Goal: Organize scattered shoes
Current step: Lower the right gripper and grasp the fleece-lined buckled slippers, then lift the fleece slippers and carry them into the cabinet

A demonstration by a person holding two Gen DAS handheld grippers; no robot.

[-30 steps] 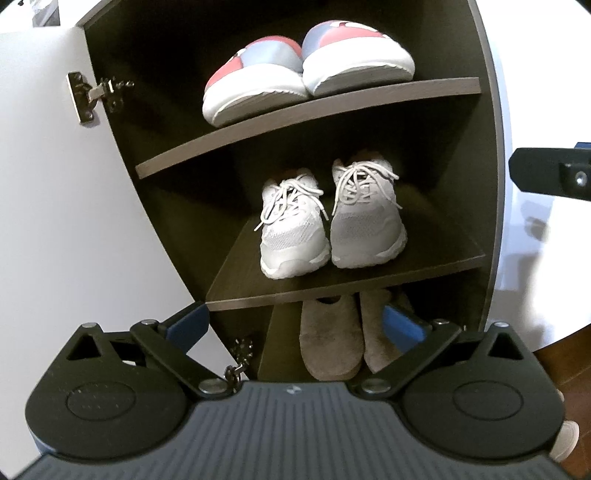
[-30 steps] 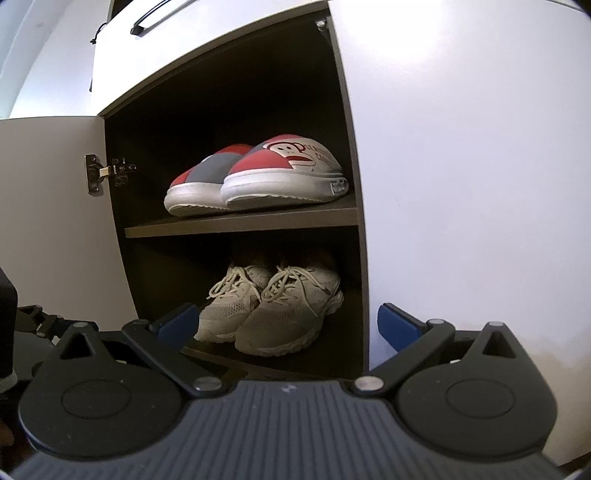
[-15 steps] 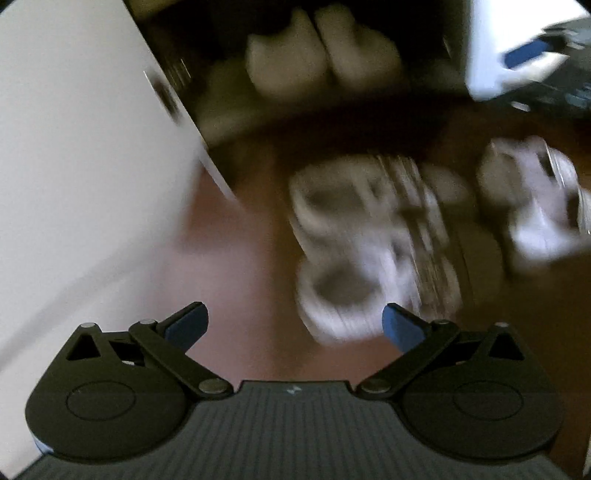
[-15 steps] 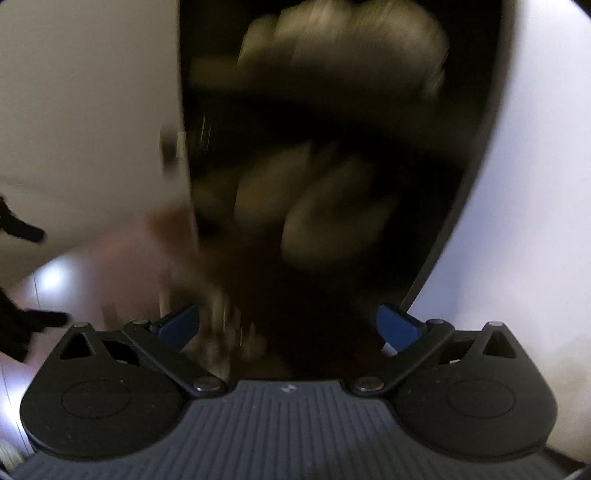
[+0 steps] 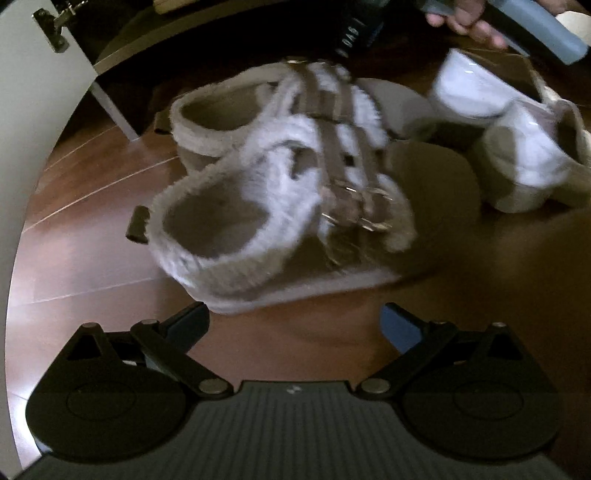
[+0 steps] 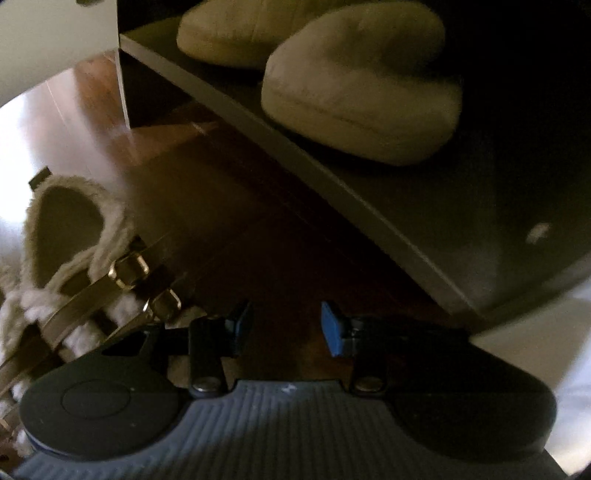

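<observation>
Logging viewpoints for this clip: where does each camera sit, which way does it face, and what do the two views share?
Left wrist: on the left gripper, angled down at fur-lined buckled sandals on the wooden floor; its open fingers show, plus a hand at top.
Right wrist: on the right gripper, angled down at the cabinet's bottom shelf holding beige slippers; its fingers show, nothing between them.
Shared: the sandals, floor, cabinet.

Count, floor: two fuzzy strapped sandals (image 5: 280, 192) side by side, centre; two white shoes (image 5: 517, 147), far right, blurred. Count, bottom shelf of the cabinet (image 6: 369, 192): two beige slippers (image 6: 362, 92), side by side. One sandal (image 6: 85, 258) also shows at near left in the right wrist view
</observation>
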